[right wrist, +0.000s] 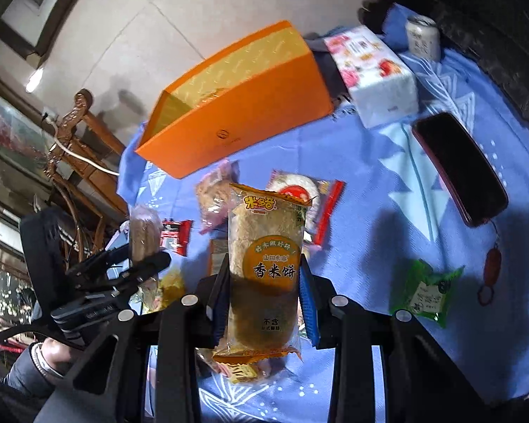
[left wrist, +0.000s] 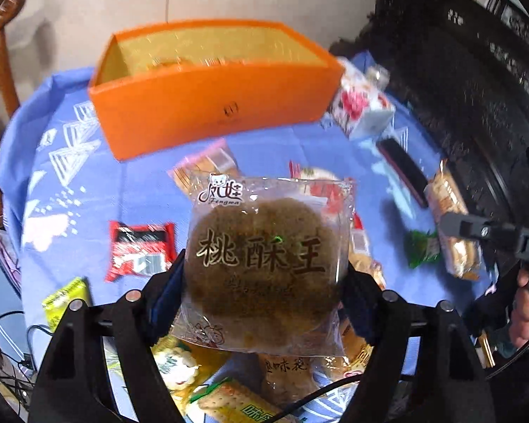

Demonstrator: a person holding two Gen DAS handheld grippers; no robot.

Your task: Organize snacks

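Tabletop (right wrist: 370, 176), covered by blue cloth with white triangle print. On it: open orange box (left wrist: 208, 105); floral tissue pack (right wrist: 374, 70); drink can (right wrist: 422, 37); dark phone (right wrist: 458, 169); green sachet (right wrist: 425, 292); red packet (left wrist: 141, 250); yellow-green packet (left wrist: 65, 299); assorted wrapped snacks, loosely scattered mid-cloth.

Tissue box (right wrist: 374, 70), phone (right wrist: 458, 167), can (right wrist: 423, 37)

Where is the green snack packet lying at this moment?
In the right wrist view the green snack packet lies on the blue tablecloth, lower right, below the dark phone. The left wrist view shows it at right.
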